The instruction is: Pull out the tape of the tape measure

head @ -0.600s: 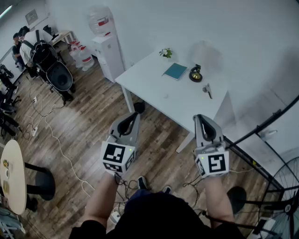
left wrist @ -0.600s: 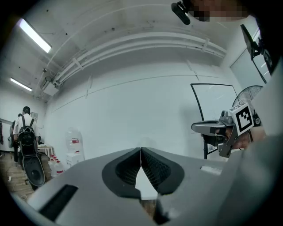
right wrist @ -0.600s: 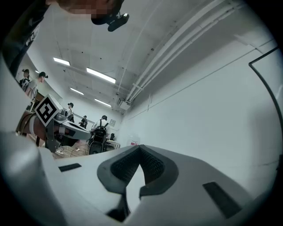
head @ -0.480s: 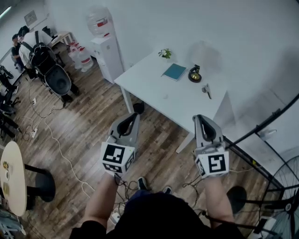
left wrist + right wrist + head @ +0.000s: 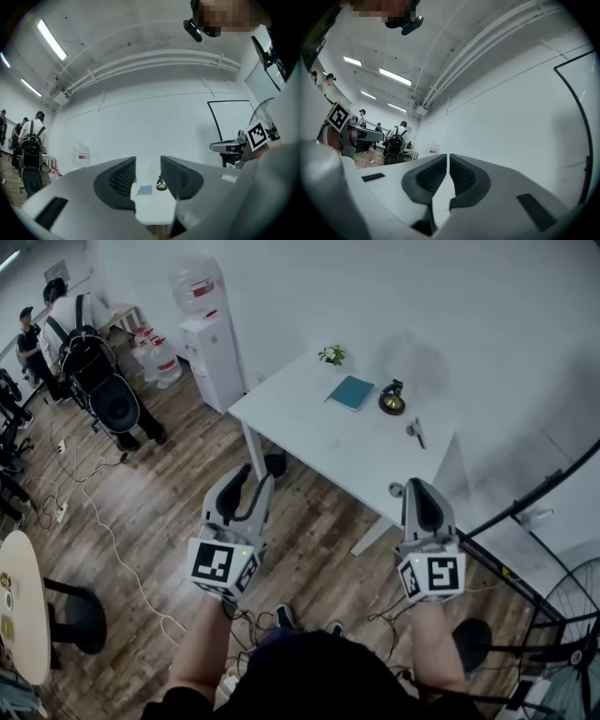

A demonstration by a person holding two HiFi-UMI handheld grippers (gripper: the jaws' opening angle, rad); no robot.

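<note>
A white table [image 5: 309,427] stands ahead of me, seen in the head view. On it lie a teal book [image 5: 352,392], a small plant [image 5: 331,354], a dark round object on a brass base [image 5: 392,397] and a small metal item [image 5: 415,429]. I cannot tell which of these is the tape measure. My left gripper [image 5: 253,474] hovers over the floor short of the table's near corner, open with nothing between its fingers. My right gripper [image 5: 417,486] hangs by the table's near edge, shut and empty. The left gripper view frames the book [image 5: 145,190] and brass-based object [image 5: 161,184] between its jaws.
A water dispenser [image 5: 211,343] stands against the back wall, left of the table. A person with a backpack [image 5: 75,315] and a stroller [image 5: 108,395] are at far left. Cables [image 5: 103,521] trail on the wooden floor. A round table [image 5: 19,615] is at lower left, a fan [image 5: 562,615] at lower right.
Both grippers have sunk lower in the head view, and the left one has drifted left. The table sits slightly higher in the picture. The person with the backpack has shifted.
</note>
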